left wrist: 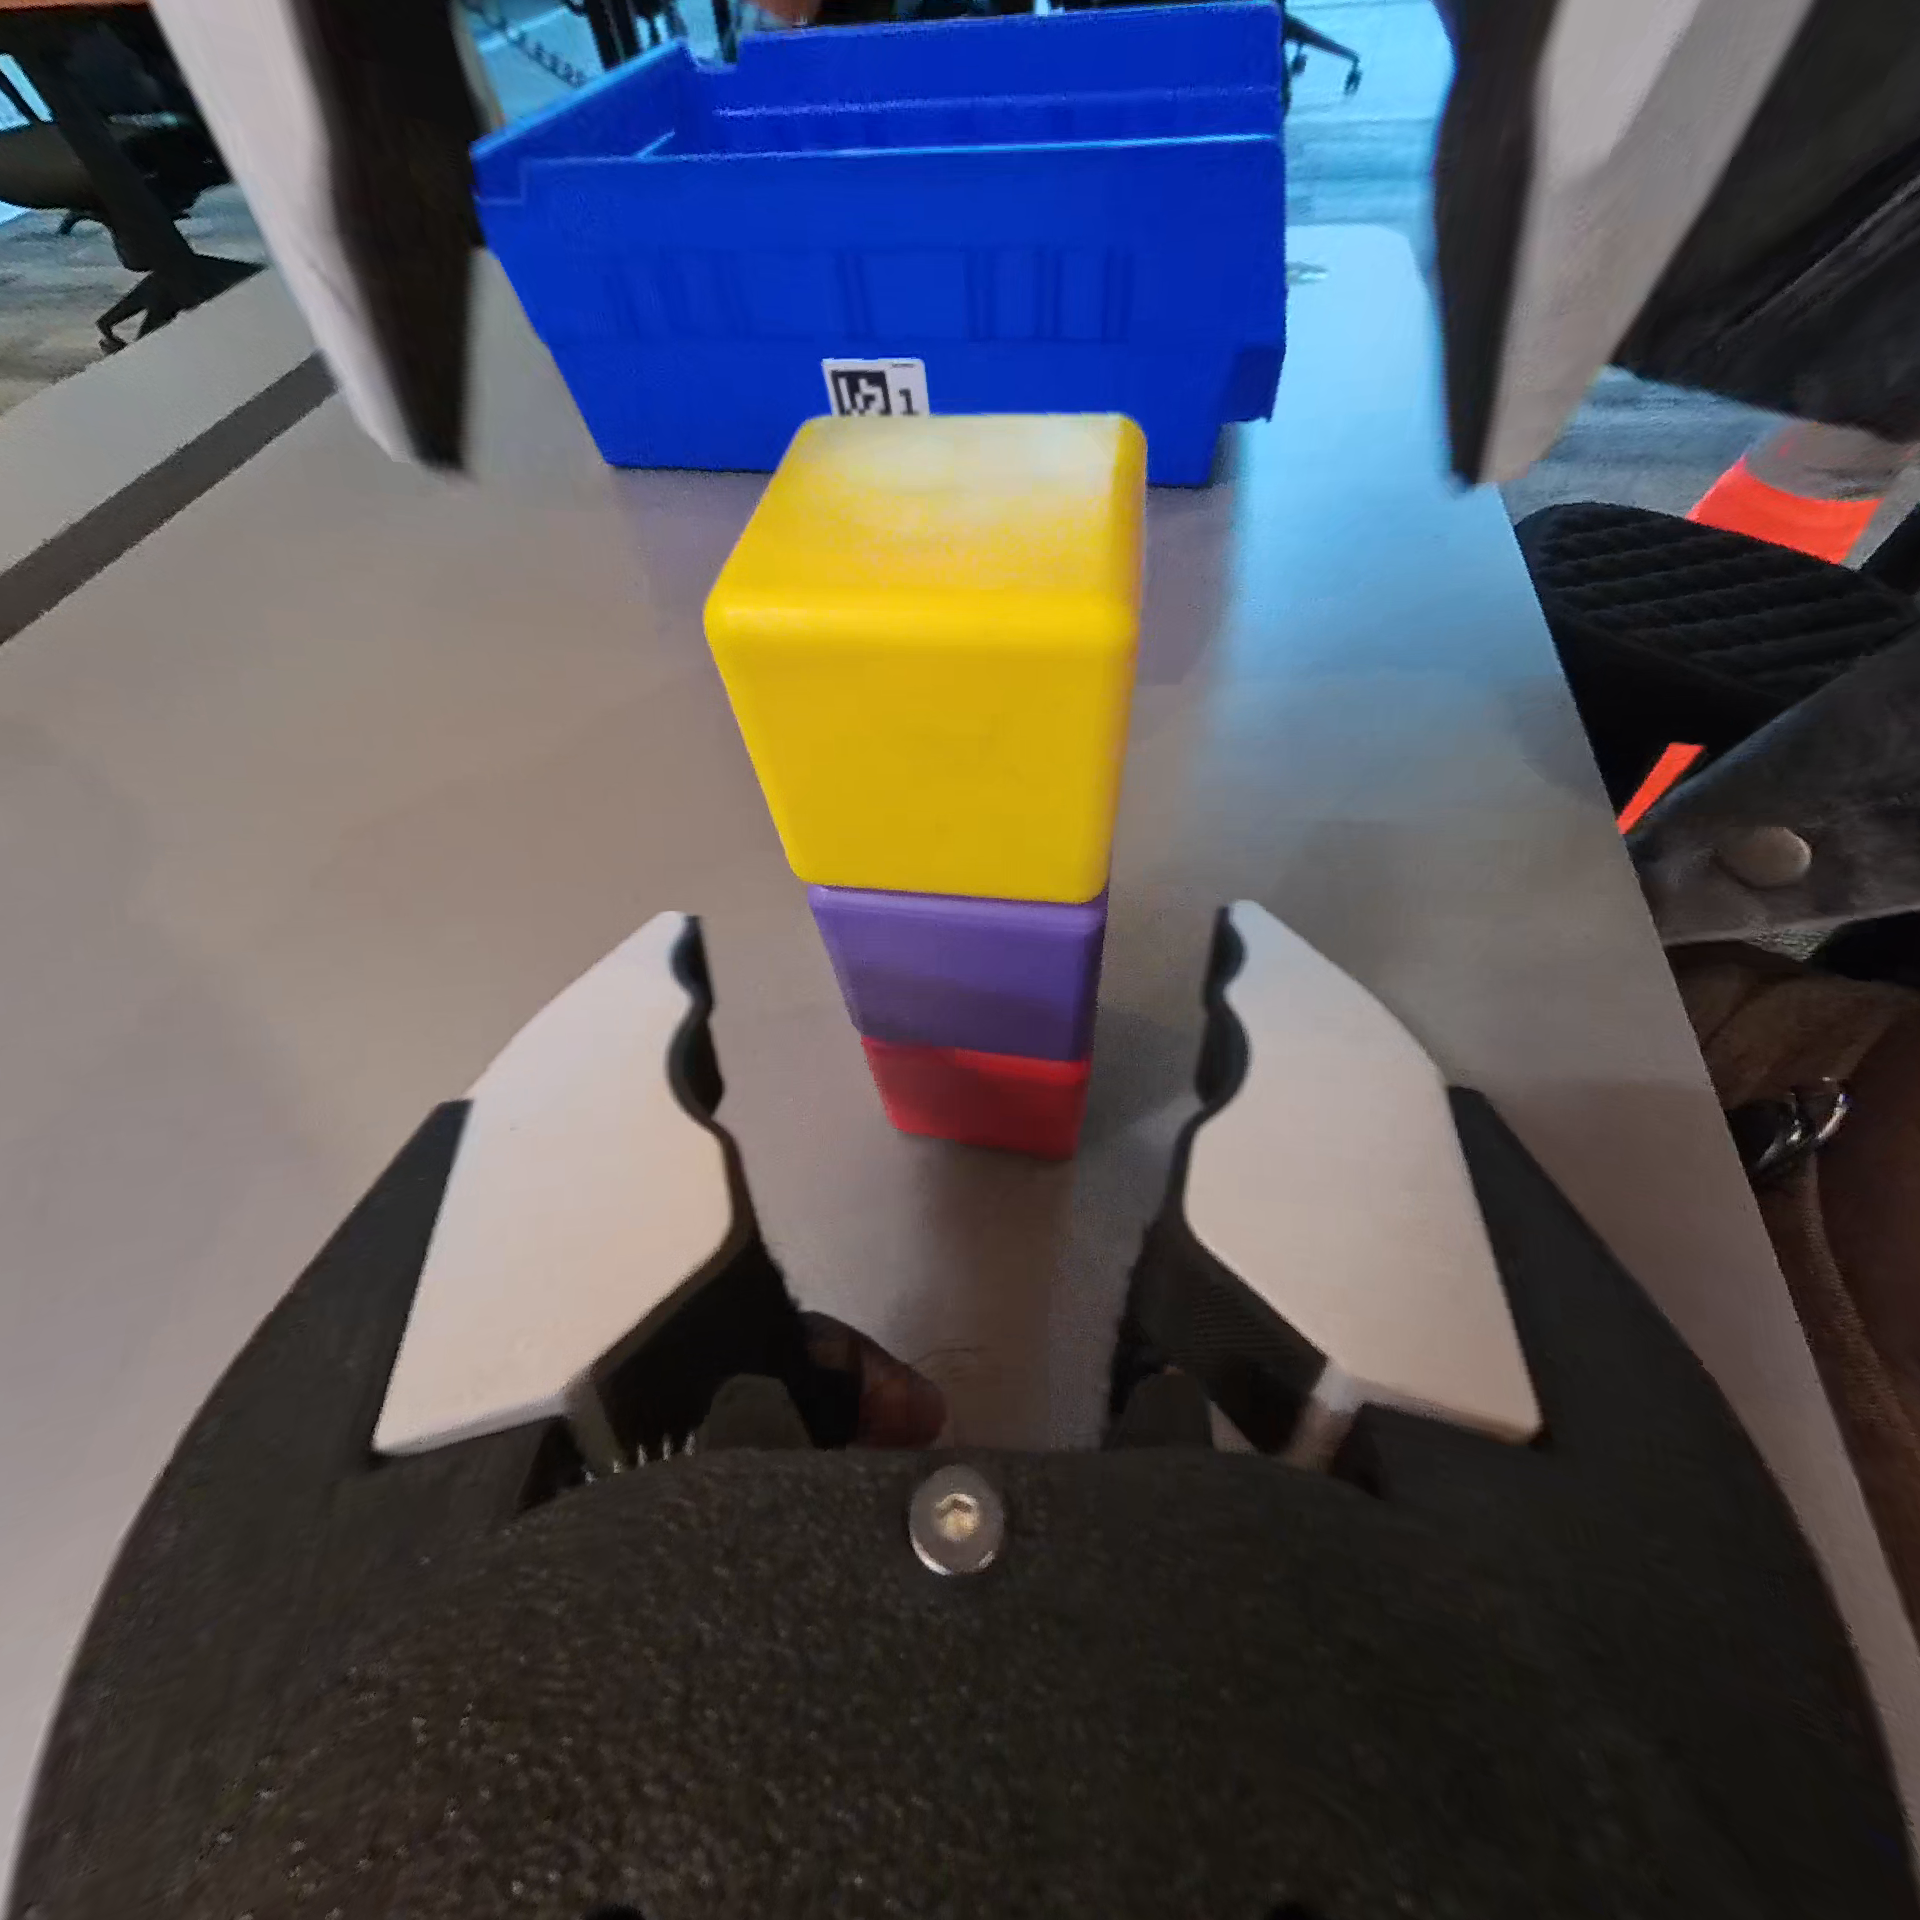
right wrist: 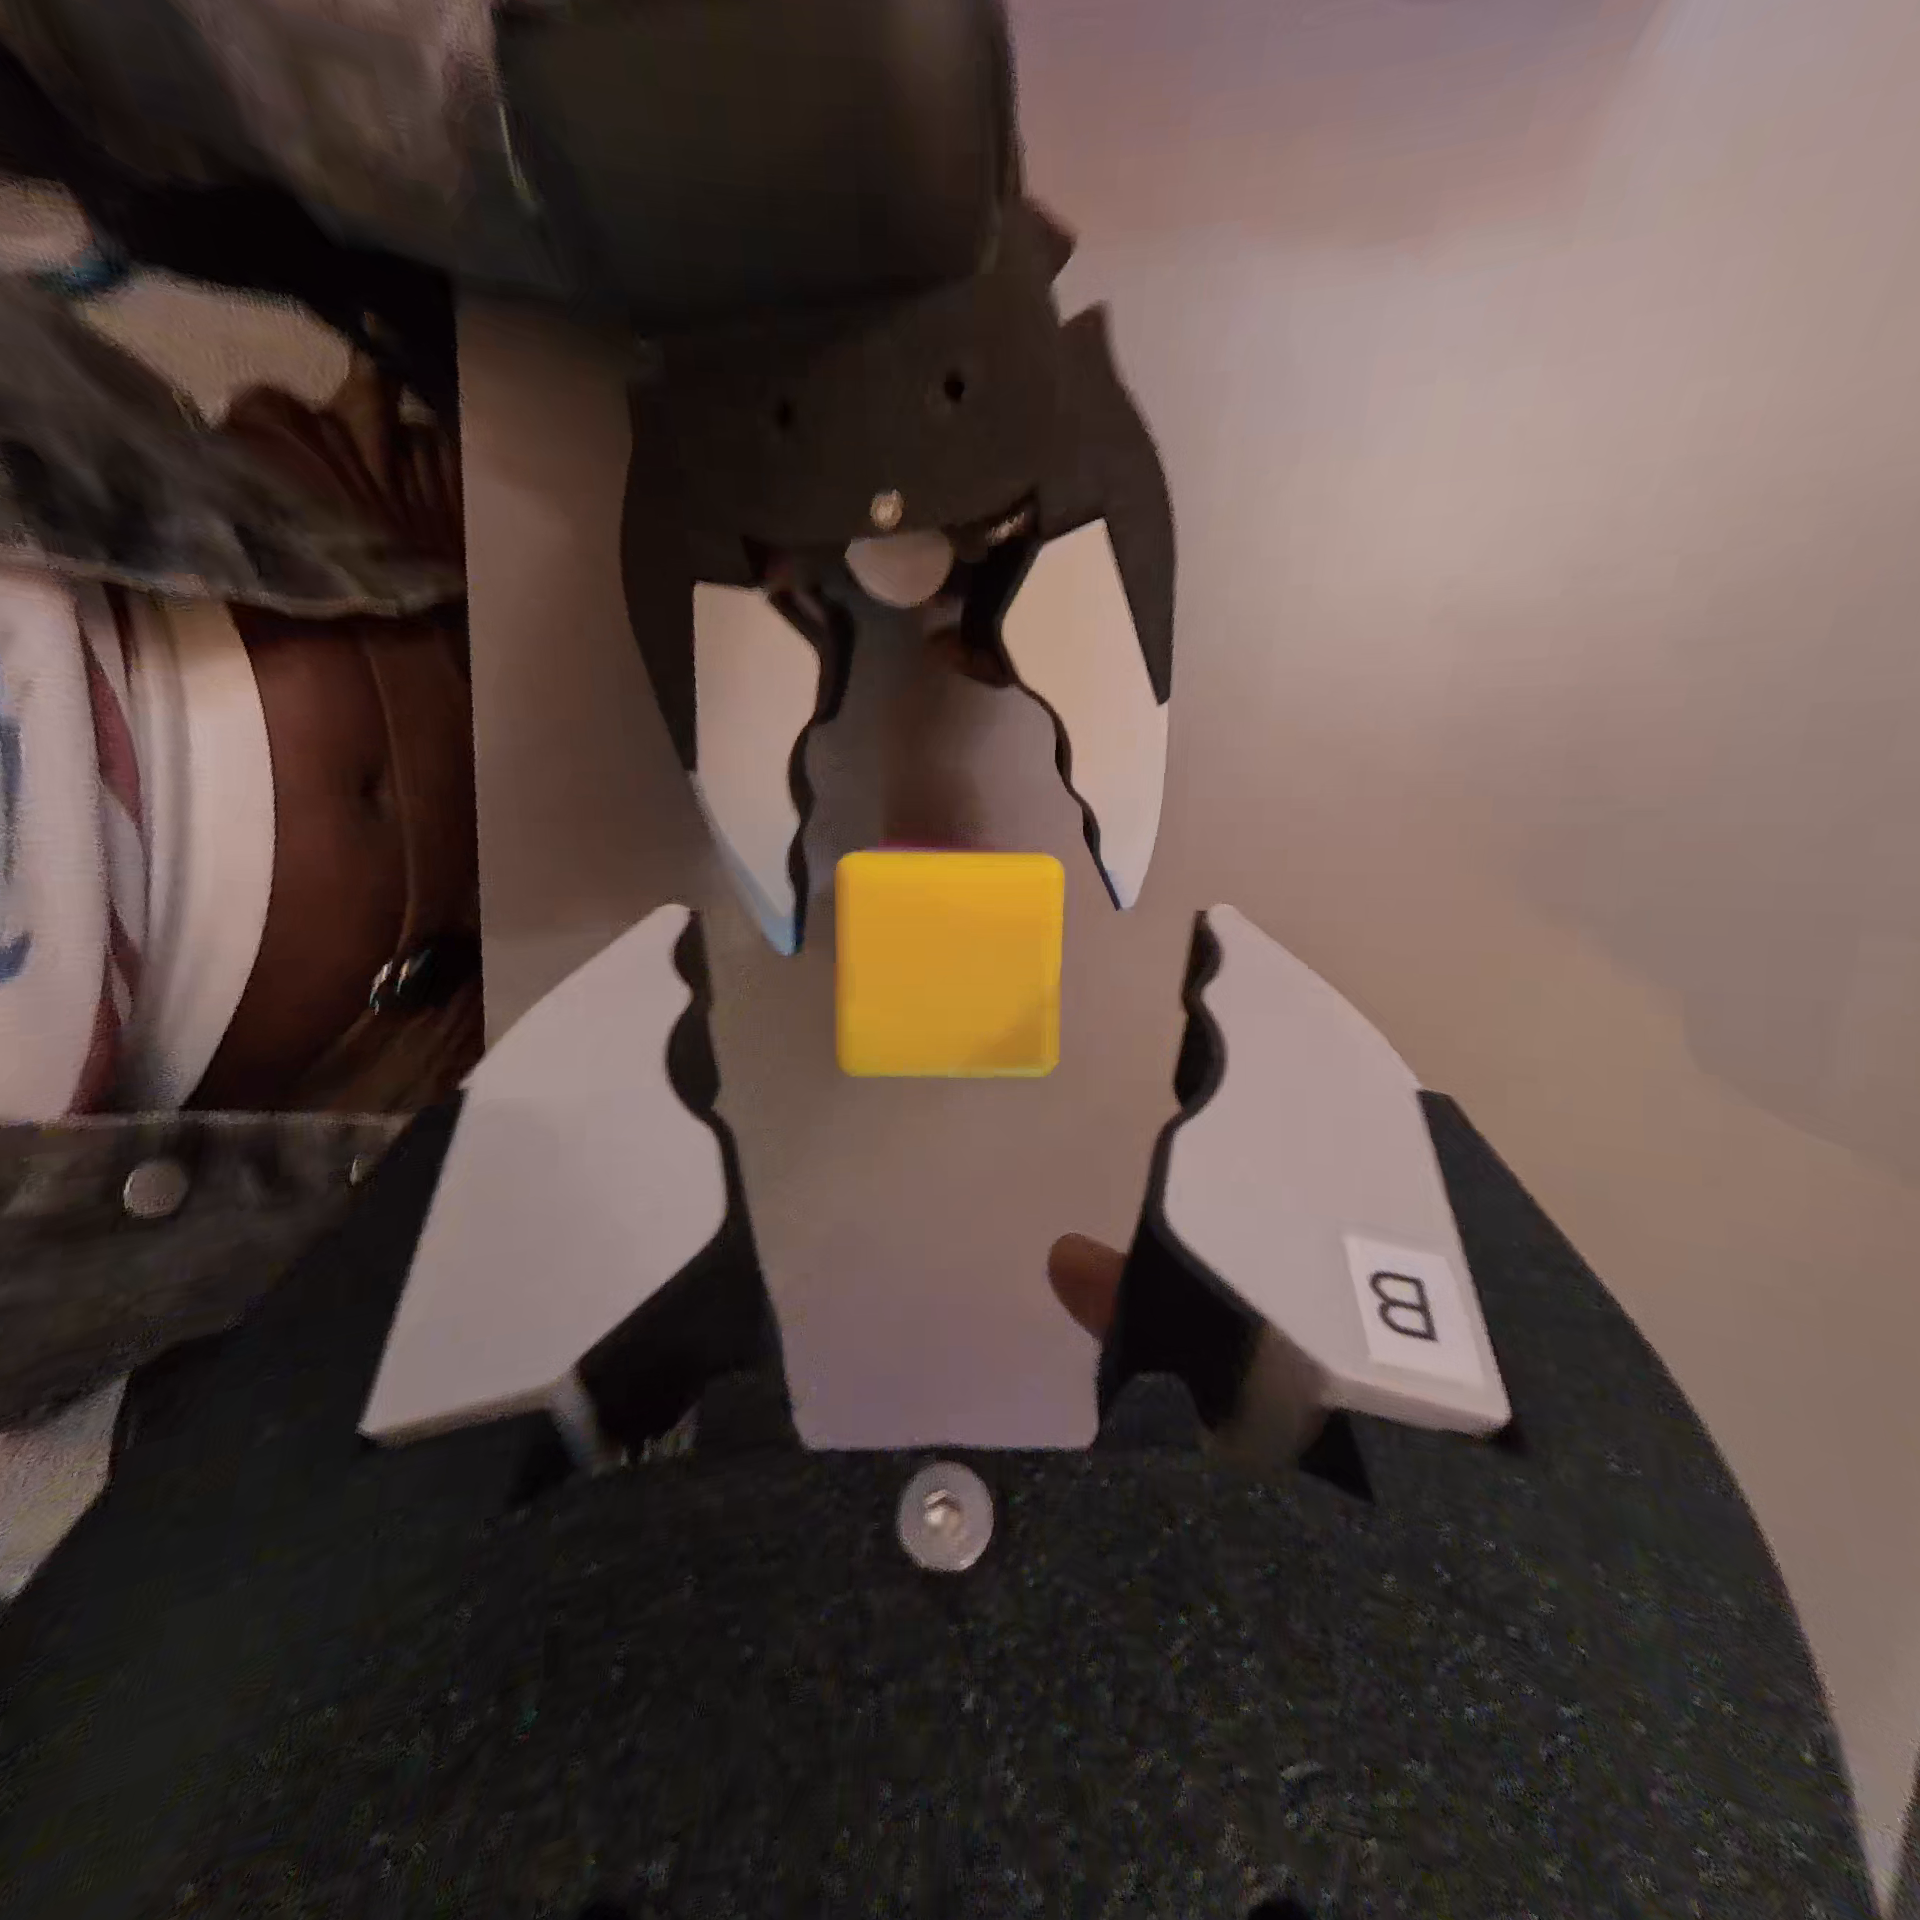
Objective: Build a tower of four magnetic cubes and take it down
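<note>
Stack status: three glossy plastic cubes stand on the grey tabletop (left wrist: 312, 831), a yellow cube (left wrist: 925, 707) on a purple cube (left wrist: 961, 971) on a red cube (left wrist: 982, 1101). No fourth cube shows in either view (it may be out of frame). The stack sits just in front of a blue plastic bin (left wrist: 883, 239).

Left gripper (left wrist: 956, 925): jaws spread wide, nothing held. Its fingers flank the lower cubes with clear table showing on both sides, no contact.

Right gripper (right wrist: 943, 925): looks straight down on the yellow cube's top face, jaws equally wide, nothing held, pads well clear of the cube's sides.

Step in hand, as a judgement: either building with one cube to go, or takedown just begun with one cube already off. The frames do not settle which.

Next move: if building, fetch the fourth cube and lower it squarely onto the yellow top. If dismantling, close on the yellow cube and lift straight up, steadying the purple cube against the magnetic pull.

Orientation: the tower's long axis is vertical, faces roughly aligned, pointing straight up toward the right gripper.
</note>
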`<state>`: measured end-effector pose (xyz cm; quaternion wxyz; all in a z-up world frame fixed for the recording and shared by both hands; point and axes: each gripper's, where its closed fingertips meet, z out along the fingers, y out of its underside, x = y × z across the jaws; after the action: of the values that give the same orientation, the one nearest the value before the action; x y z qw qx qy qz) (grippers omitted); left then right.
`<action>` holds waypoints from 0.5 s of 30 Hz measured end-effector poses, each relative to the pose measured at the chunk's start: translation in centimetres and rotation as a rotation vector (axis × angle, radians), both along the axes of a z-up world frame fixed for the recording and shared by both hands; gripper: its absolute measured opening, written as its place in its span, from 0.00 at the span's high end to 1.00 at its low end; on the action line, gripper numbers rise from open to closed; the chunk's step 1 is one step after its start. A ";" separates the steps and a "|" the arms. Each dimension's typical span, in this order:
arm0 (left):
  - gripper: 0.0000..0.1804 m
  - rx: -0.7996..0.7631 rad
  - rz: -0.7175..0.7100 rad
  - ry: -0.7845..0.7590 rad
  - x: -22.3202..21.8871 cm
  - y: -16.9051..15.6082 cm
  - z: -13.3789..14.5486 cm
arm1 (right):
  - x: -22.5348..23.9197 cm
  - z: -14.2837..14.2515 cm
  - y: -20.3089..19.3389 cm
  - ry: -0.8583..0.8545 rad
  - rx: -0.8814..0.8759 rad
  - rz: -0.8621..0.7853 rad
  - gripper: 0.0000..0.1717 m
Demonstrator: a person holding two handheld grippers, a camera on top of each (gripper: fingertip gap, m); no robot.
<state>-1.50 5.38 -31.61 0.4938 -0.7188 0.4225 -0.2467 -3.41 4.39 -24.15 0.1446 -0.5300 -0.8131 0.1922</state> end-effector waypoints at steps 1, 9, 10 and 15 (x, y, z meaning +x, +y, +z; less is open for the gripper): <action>0.45 0.007 0.016 0.003 -0.3 0.0 0.3 | -0.3 0.9 0.0 0.090 -0.004 -0.022 0.44; 0.45 0.174 0.351 0.023 -9.8 -2.0 9.9 | 3.5 7.3 -0.1 0.841 -0.033 -0.149 0.26; 0.47 0.195 0.400 0.035 -11.9 -2.7 11.6 | 4.3 7.0 0.0 0.854 -0.036 -0.154 0.26; 0.57 0.190 0.605 0.257 -25.4 -3.9 15.7 | 6.5 6.1 1.2 0.888 -0.049 -0.200 0.28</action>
<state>-26.94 1.44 -15.86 0.5521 -0.7876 0.2698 0.0440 3.04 5.62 -18.02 0.4846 -0.4753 -0.6124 0.4052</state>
